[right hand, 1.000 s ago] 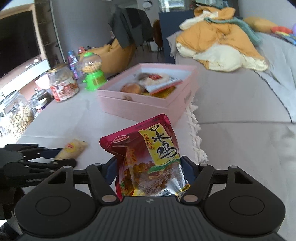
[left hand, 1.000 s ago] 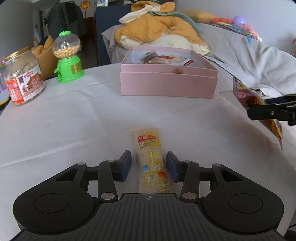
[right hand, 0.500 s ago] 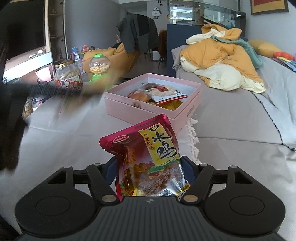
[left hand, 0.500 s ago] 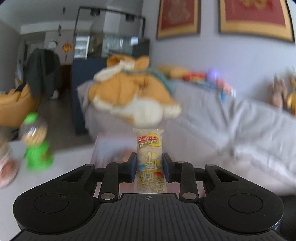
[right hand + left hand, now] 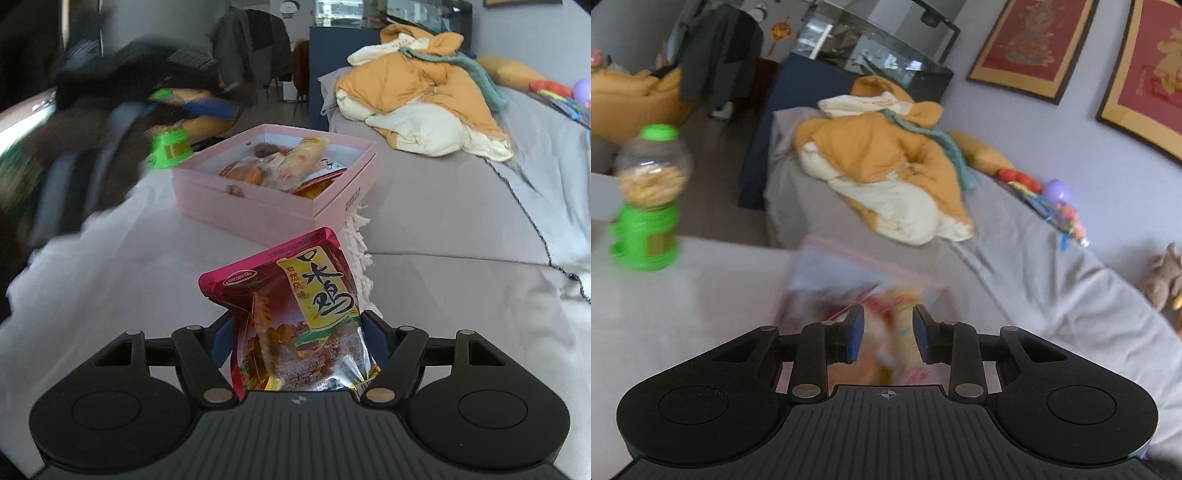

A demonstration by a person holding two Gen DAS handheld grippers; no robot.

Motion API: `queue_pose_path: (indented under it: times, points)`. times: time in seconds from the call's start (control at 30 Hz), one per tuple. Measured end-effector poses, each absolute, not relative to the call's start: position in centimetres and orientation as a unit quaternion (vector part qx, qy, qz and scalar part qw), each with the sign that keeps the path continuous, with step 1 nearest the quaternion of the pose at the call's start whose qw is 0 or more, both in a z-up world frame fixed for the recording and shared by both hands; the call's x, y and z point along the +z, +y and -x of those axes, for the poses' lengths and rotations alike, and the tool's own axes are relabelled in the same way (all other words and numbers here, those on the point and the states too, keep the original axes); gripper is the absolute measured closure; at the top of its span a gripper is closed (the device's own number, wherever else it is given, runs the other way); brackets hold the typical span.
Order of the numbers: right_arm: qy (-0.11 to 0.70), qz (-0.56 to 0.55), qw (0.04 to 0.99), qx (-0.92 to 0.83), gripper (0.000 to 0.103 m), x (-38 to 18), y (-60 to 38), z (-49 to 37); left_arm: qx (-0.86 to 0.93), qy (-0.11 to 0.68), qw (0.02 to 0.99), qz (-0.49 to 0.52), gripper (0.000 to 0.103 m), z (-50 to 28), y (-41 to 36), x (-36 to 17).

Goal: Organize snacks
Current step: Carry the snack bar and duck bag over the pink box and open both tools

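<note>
Now one red snack bag (image 5: 295, 317) gripped in right jaws; left jaws parted above one pink box (image 5: 273, 199).

A: Colour of the packet (image 5: 295, 317) between the right tongs?
B: Crimson, with a yellow panel bearing black characters.
A: The box (image 5: 273, 206) ahead of it?
B: Plain pink, white inside.

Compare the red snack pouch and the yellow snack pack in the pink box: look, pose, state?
The red snack pouch is wide, dark red and upright, clamped in the right gripper. The yellow snack pack is slim, pale yellow, lying tilted atop other snacks in the pink box, ungripped. Both are sealed packets.
</note>
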State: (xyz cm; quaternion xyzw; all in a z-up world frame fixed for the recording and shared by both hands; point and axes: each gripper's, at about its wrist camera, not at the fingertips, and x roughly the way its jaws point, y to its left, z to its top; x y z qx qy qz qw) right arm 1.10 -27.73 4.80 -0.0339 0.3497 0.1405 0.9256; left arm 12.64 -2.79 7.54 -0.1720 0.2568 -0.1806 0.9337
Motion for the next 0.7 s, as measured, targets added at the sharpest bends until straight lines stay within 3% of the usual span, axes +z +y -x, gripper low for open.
queue_pose_path:
  times: [0.2,0.23,0.3,0.33,0.47,0.7]
  points:
    - [0.294,-0.014,0.943,0.155,0.03,11.8,-26.4,-6.8,-0.136,0.278,0.936,0.169,0.07,-9.8,-0.4,5.8]
    - [0.289,-0.027,0.945,0.151,0.028,12.8,-26.0,-8.4,-0.125,0.28,0.939,0.155,0.07,-9.6,-0.2,5.7]
    - [0.277,-0.044,0.95,0.134,0.011,14.4,-24.9,-12.3,-0.112,0.281,0.944,0.131,0.07,-8.9,0.4,5.5]
    - [0.287,-0.04,0.948,0.129,0.011,14.7,-24.1,-14.5,-0.11,0.279,0.947,0.117,0.07,-8.3,0.8,5.4]
    - [0.333,-0.042,0.934,0.123,0.011,12.8,-22.9,-17.5,-0.111,0.277,0.953,0.058,0.07,-6.0,1.7,4.5]
    - [0.363,-0.033,0.925,0.108,0.011,6.1,-21.4,-9.9,-0.105,0.334,0.937,0.016,0.07,-2.8,1.0,1.2]
